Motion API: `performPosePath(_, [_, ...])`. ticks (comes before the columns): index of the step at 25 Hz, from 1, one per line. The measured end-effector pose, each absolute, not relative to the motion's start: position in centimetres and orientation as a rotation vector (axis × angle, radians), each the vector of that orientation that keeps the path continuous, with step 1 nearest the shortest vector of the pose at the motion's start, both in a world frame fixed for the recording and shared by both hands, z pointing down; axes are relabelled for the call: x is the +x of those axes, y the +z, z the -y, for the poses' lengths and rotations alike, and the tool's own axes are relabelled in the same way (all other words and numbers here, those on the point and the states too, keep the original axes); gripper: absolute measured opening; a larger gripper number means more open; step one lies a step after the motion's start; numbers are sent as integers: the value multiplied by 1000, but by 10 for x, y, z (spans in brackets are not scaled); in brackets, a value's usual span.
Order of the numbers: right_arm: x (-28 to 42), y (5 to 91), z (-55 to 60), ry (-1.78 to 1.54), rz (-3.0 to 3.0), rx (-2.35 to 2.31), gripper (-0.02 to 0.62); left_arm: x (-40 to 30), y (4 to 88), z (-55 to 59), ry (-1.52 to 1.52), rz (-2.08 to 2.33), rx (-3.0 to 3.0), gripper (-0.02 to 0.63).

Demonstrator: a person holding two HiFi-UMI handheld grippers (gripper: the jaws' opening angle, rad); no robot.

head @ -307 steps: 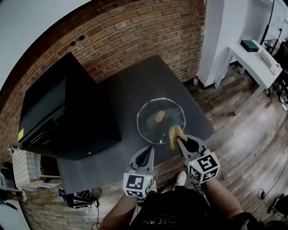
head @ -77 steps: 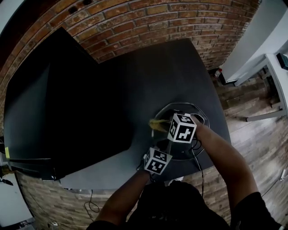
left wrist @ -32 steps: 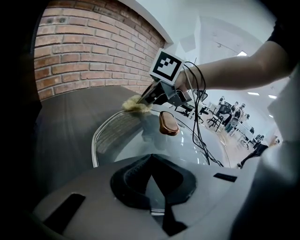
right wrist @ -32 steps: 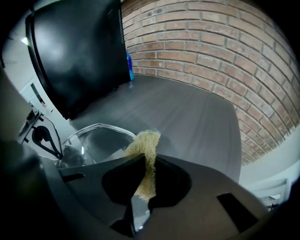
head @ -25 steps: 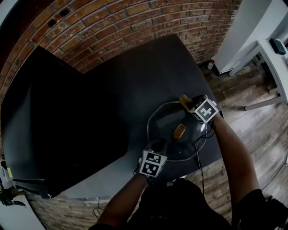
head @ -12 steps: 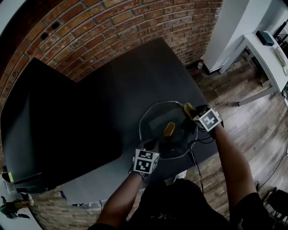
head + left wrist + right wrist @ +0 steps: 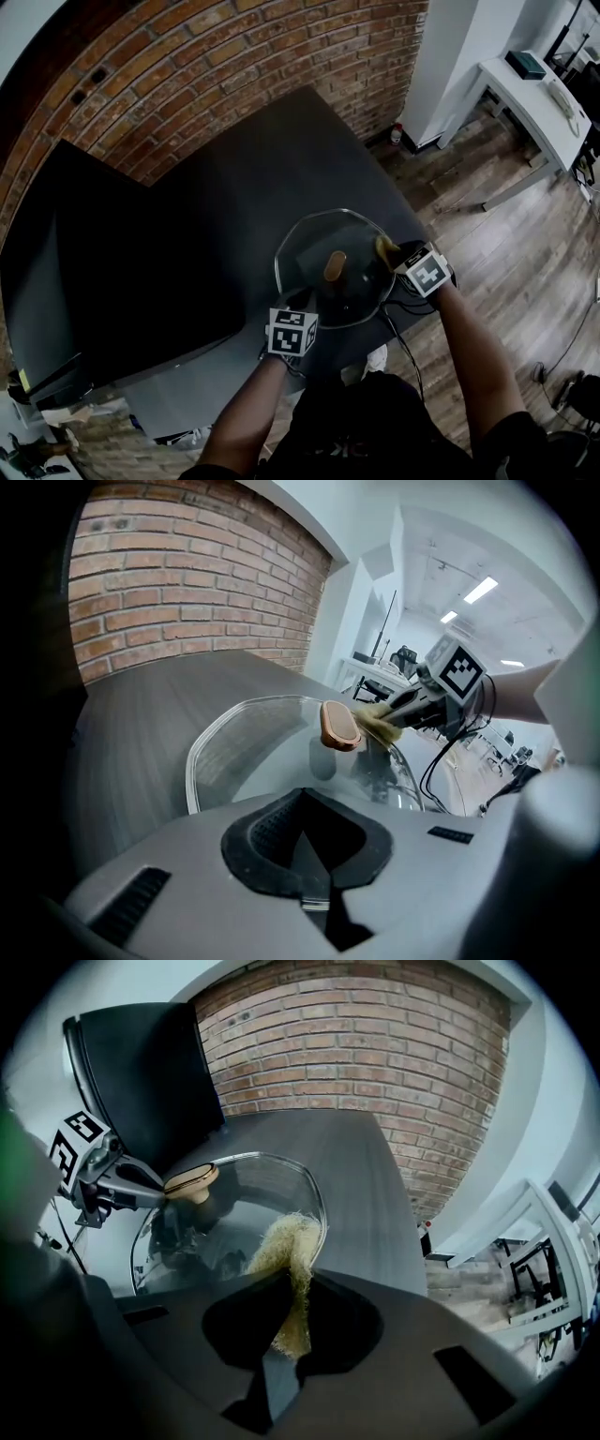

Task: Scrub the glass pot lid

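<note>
The glass pot lid (image 7: 309, 246) lies on the dark table (image 7: 234, 187), its tan knob (image 7: 335, 265) in the middle. My left gripper (image 7: 300, 302) is shut on the lid's near rim, which shows between the jaws in the left gripper view (image 7: 314, 899). My right gripper (image 7: 392, 255) is shut on a yellow fibrous scrub pad (image 7: 383, 247) that presses on the lid's right rim. In the right gripper view the scrub pad (image 7: 286, 1251) sticks out of my right gripper (image 7: 278, 1349) onto the glass lid (image 7: 253, 1194), beyond it the knob (image 7: 190, 1183) and the left gripper (image 7: 141, 1185).
A big black box (image 7: 112, 262) fills the table's left side. A brick wall (image 7: 216, 56) runs behind the table. The table's right edge drops to a wooden floor (image 7: 506, 253), where a white desk (image 7: 530, 94) stands. Cables (image 7: 403, 309) trail from the right gripper.
The right gripper with the scrub pad has slid from the lid's far right rim down along the right side, towards me. The left gripper keeps its hold on the near rim.
</note>
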State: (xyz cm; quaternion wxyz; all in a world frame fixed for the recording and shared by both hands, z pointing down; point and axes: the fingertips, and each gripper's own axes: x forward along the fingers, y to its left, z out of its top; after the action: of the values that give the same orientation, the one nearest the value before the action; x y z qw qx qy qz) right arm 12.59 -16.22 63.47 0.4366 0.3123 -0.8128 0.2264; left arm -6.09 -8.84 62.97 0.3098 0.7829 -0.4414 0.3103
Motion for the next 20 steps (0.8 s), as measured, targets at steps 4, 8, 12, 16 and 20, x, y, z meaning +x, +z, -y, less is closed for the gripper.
performPosePath(4, [128,635,142,573,2029,800,48,-60,629,88,828,1168,2076,32])
performPosePath(8, [131,636,124,570,2019,829,48,-60,629,87,841,1162,2083,34])
performPosePath(12, [128,635,107,578,2027,856,48,-60,629,87,849,1157,2094,33])
performPosePath(16, [118,631,92,585,2043,895,48,-60,628,86,855,1152,2107,33])
performPosePath(20, [110,635,71,634,2032,947,48,-61,628,86,858,1150,2120,33])
